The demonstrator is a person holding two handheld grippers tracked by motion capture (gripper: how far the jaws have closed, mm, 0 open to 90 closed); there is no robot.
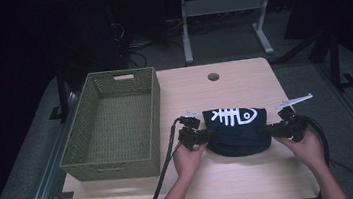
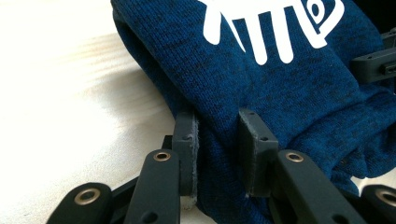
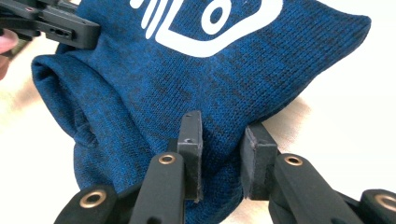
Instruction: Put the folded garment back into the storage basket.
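Note:
A dark blue knitted garment (image 1: 238,128) with a white fish-skeleton print lies folded on the wooden table (image 1: 234,183), right of centre. My left gripper (image 1: 208,136) is shut on the garment's left edge. In the left gripper view the pads of my left gripper (image 2: 219,126) pinch a fold of the blue knit (image 2: 280,93). My right gripper (image 1: 270,130) is shut on the garment's right edge. In the right gripper view my right gripper (image 3: 222,126) likewise clamps a fold of the blue cloth (image 3: 154,79). Each gripper is held by a hand coming from the table's near edge.
An olive-green woven basket (image 1: 116,164), with nothing in it, stands on the left part of the table, close to my left gripper. A round cable hole (image 1: 213,76) sits near the far edge. Black cables trail off the near edge. Desk legs stand on the floor beyond.

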